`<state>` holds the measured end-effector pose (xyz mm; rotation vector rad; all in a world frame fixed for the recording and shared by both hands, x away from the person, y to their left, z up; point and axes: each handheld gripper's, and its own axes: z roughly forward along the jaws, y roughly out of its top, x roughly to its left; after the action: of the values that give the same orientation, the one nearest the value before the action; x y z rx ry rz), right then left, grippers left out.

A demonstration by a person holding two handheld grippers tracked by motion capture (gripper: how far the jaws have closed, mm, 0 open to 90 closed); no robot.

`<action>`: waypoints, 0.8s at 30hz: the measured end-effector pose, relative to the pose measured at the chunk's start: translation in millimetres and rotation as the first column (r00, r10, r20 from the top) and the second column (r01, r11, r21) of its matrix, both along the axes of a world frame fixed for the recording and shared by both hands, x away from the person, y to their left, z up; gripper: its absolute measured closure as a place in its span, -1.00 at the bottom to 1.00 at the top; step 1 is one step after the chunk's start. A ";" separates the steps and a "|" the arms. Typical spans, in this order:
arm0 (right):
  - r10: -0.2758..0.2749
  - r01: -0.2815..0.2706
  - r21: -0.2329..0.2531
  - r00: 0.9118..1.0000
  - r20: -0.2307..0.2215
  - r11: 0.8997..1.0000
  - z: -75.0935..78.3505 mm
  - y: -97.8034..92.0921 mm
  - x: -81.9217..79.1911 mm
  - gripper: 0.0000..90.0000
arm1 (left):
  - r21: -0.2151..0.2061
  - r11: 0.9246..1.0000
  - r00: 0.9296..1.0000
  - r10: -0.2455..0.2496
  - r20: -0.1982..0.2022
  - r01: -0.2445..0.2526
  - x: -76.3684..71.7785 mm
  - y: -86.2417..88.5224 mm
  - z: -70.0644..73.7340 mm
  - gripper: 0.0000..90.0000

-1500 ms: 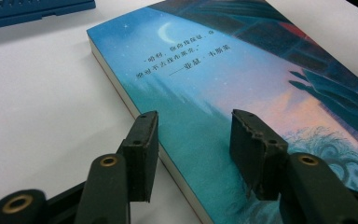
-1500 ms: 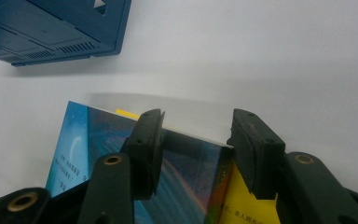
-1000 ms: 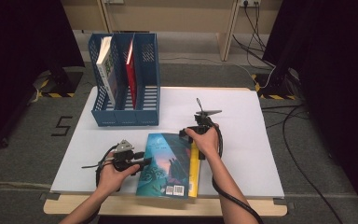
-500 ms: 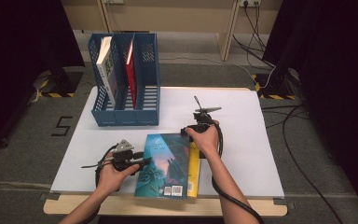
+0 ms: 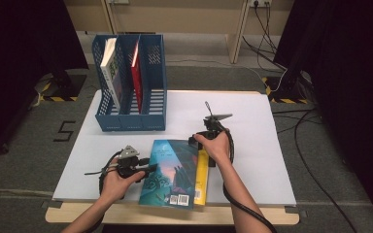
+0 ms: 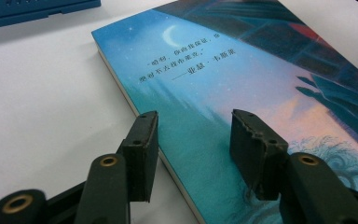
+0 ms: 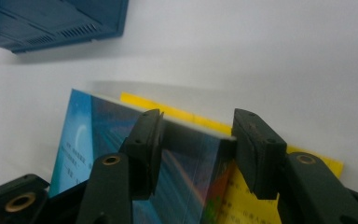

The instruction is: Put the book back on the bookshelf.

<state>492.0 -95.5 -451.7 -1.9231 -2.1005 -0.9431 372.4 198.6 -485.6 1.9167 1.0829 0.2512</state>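
Counter (image 5: 252, 121): white top, pale wooden front edge, centre of frame. Floor (image 5: 34, 145): grey carpet, white "5" marking (image 5: 64, 131) at left. Black-and-yellow hazard tape (image 5: 53, 98) at left; more (image 5: 280, 100) at right. Dark curtains (image 5: 24, 34) upper left and (image 5: 340, 58) right. Beige wooden furniture (image 5: 194, 19) along top. Black cables (image 5: 315, 121) trailing on floor at right; wall socket (image 5: 258, 3) upper right.

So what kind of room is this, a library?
Probably not; it looks more like a lab or recording room. A white table stands between dark curtains, with cables on a carpeted floor.
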 end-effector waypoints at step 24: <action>-0.011 0.011 0.013 0.999 0.041 1.000 20.3 -0.6 -7.0 0.50 | 0.009 1.000 1.000 0.014 0.005 -0.014 0.6 1.3 0.1 0.15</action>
<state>485.0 -96.1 -431.4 -1.9276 -2.1034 -1.0044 372.9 199.9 -485.5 1.9166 1.0938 0.2686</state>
